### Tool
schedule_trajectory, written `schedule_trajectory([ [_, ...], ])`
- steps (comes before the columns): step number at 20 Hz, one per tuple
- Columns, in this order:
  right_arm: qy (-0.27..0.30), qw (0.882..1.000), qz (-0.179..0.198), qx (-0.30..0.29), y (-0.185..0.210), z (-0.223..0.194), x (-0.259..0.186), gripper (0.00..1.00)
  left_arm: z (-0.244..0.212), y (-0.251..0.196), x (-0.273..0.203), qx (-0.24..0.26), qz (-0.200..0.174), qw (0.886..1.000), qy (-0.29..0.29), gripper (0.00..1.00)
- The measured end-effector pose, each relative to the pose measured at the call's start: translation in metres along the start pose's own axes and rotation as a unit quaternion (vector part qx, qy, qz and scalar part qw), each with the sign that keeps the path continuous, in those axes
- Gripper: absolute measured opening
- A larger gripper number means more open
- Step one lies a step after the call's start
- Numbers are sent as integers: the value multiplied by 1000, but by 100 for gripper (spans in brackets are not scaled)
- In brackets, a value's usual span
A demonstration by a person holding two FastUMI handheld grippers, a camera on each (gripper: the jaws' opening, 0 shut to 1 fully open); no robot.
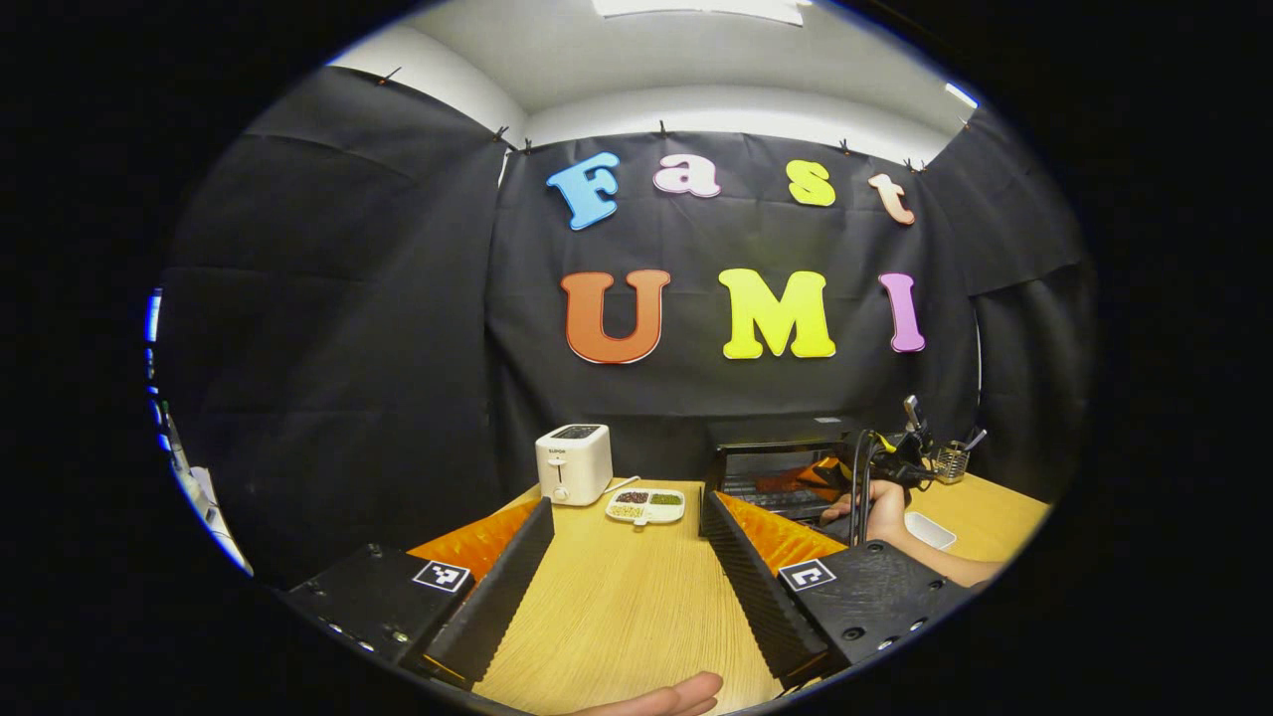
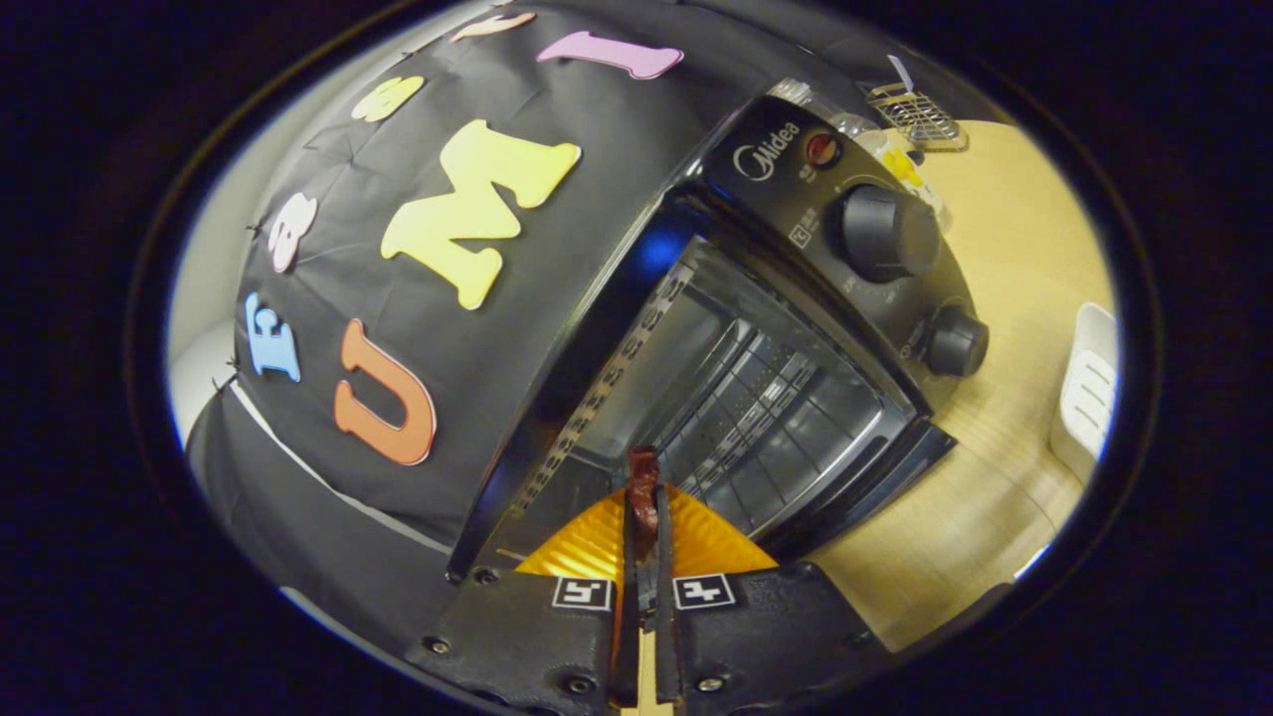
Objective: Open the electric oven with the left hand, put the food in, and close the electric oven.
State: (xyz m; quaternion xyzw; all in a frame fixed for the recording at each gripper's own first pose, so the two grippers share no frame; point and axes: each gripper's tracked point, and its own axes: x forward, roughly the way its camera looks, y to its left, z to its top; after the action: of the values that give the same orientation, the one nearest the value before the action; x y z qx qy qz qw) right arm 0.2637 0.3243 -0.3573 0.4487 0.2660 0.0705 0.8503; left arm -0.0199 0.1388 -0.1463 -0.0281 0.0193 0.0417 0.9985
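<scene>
The food (image 2: 642,477) is pinched in the right tongs (image 2: 644,517), long axis toward 12 o'clock into the open oven (image 2: 756,398); the left tongs (image 1: 627,557) hang spread over the counter (image 1: 617,607).

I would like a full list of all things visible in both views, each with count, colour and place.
electric oven: one, black, door open, far right of table
food piece: one, dark red, between right gripper's fingers, at oven mouth
toaster: one, white, back of table
divided dish: one, white, beside toaster
white tray: one, right of oven
wire holder: one, metal, behind oven
table: one, light wood
left gripper: open, over table
right gripper: shut on food
hand: one, at oven
</scene>
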Motion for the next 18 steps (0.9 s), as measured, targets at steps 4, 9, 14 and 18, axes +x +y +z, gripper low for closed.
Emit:
schedule_trajectory([
  [4,-15,1000,-13,-18,-11,1,18,10,-8,-1,0,3,-3,1000,8,96],
  [9,-23,997,-21,-64,-10,0,31,12,-9,4,-5,-1,-7,1000,5,96],
  [14,-27,992,-50,-116,-15,-1,30,18,-7,8,-12,-17,-14,1000,6,97],
  [18,-23,987,-71,-142,-23,-4,30,25,-5,11,-22,-2,-14,1000,1,97],
])
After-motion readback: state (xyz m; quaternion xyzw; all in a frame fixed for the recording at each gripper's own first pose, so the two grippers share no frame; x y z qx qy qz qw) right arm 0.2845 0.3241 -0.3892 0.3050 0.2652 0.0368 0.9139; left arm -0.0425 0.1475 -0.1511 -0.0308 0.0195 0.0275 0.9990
